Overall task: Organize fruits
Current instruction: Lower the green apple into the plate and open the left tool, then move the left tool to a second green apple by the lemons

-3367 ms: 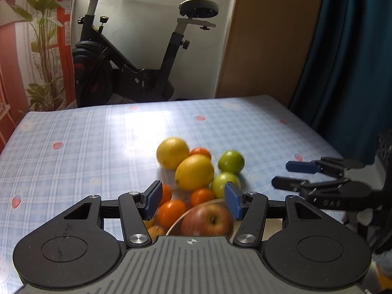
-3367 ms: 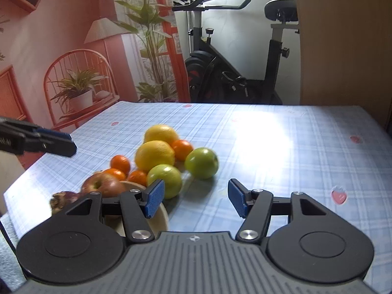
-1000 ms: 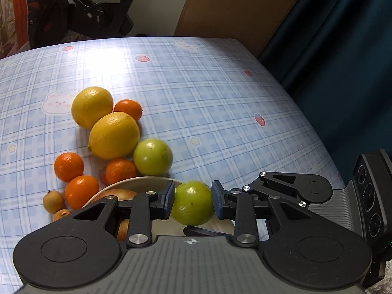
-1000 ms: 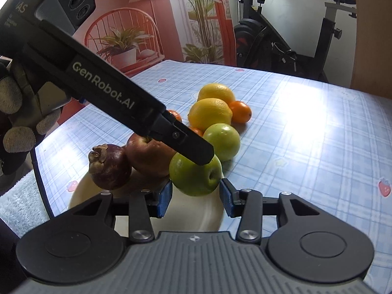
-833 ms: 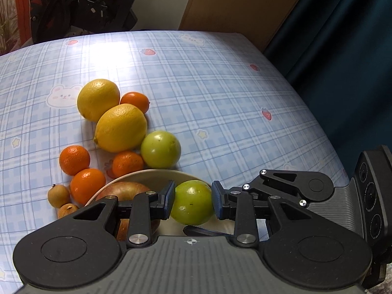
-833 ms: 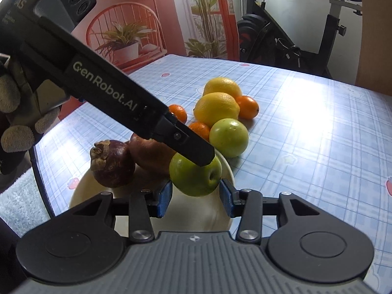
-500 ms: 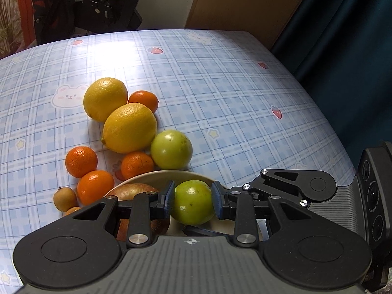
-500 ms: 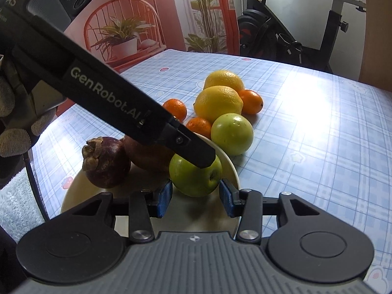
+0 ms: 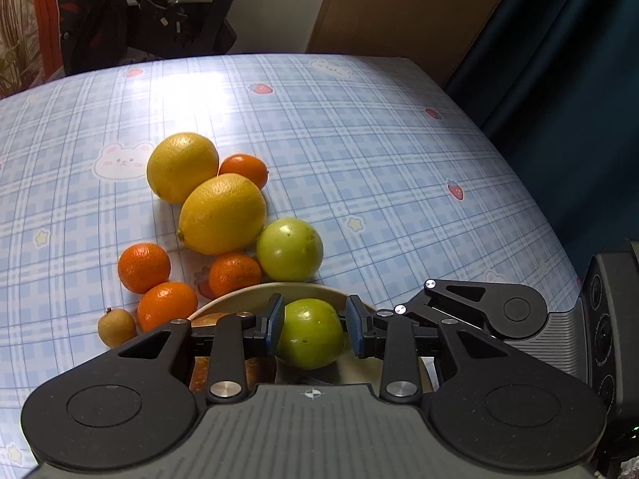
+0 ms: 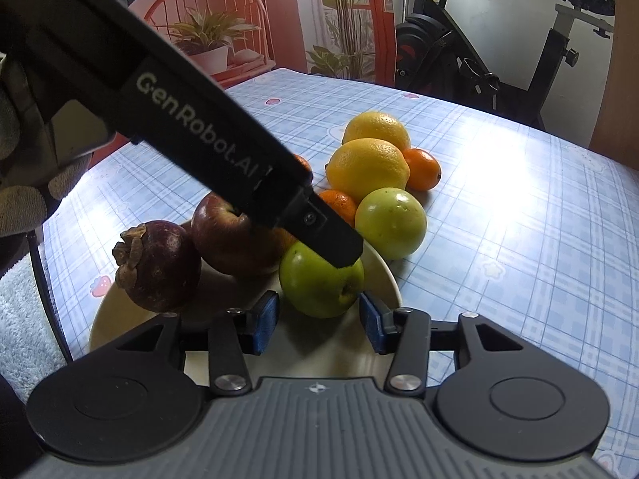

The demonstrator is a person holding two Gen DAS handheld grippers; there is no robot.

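Observation:
A green apple (image 9: 310, 332) sits on the cream plate (image 10: 379, 267); it also shows in the right wrist view (image 10: 319, 281). My left gripper (image 9: 314, 327) stands around it with small gaps at both pads. My right gripper (image 10: 318, 321) is open just in front of the apple, its blue pads (image 10: 264, 321) off the fruit. A red apple (image 10: 233, 239) and a dark mangosteen (image 10: 157, 265) also lie on the plate. A second green fruit (image 9: 289, 249), two lemons (image 9: 221, 213) and several oranges (image 9: 143, 267) lie on the table beyond the plate.
The checked blue tablecloth (image 9: 359, 151) stretches beyond the fruit. A small brown fruit (image 9: 116, 327) lies left of the plate. An exercise bike (image 10: 479, 48) stands past the far edge. The table's right edge meets a dark curtain (image 9: 579, 80).
Both grippers lowered the green apple onto the plate. My right gripper's pads have opened off the apple and drawn back; the left pads have loosened slightly.

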